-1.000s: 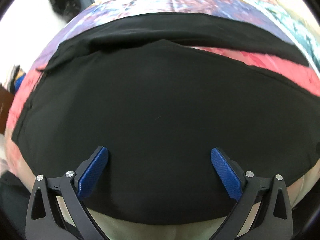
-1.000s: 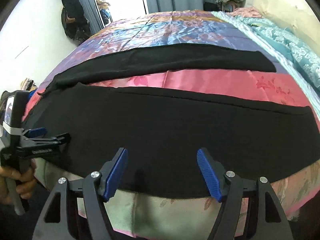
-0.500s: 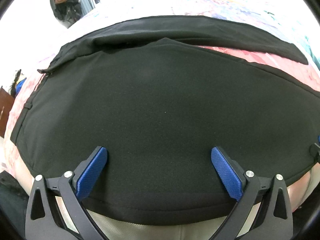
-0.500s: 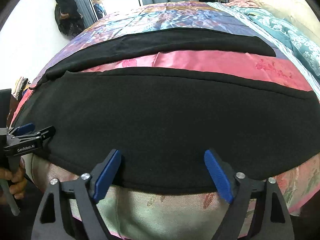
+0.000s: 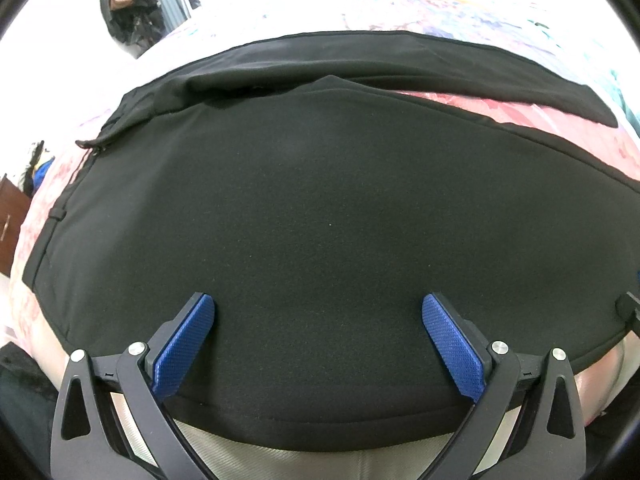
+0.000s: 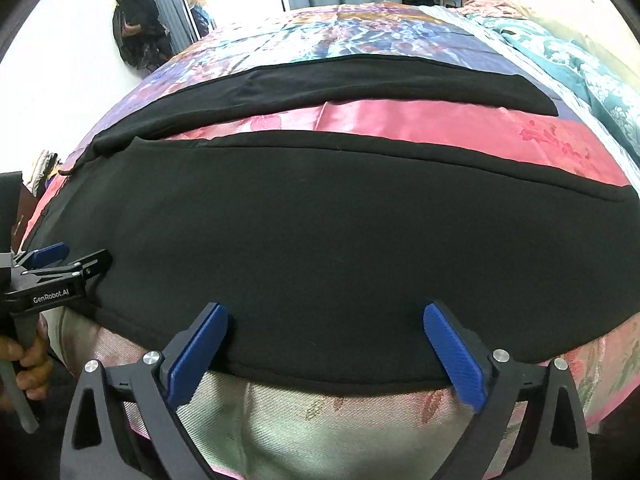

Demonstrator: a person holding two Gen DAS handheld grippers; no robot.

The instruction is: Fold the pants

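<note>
Black pants [image 5: 320, 208] lie spread on the bed, the waist to the left and the two legs apart. The near leg [image 6: 340, 232] runs along the bed's front edge and the far leg [image 6: 340, 88] lies further back. My left gripper [image 5: 318, 300] hovers open over the near leg close to the waist, with only flat cloth under its blue pads [image 5: 184, 344]. My right gripper [image 6: 325, 308] is further along that leg, and its jaws are opening. The leg's front edge lies below them, with no pad pressing on it. The left gripper [image 6: 60, 272] shows at that view's left edge, held by a hand [image 6: 28, 364].
A shiny patchwork bedspread [image 6: 400, 120] of pink, purple and blue covers the bed and hangs down the front side [image 6: 320, 420]. A teal blanket [image 6: 580, 64] lies along the far right. Dark clothes or bags [image 6: 136, 28] hang by a doorway at the back left.
The right gripper's jaws have spread wider. The left gripper has stayed open in the same spot over the pants. The pants have not moved.
</note>
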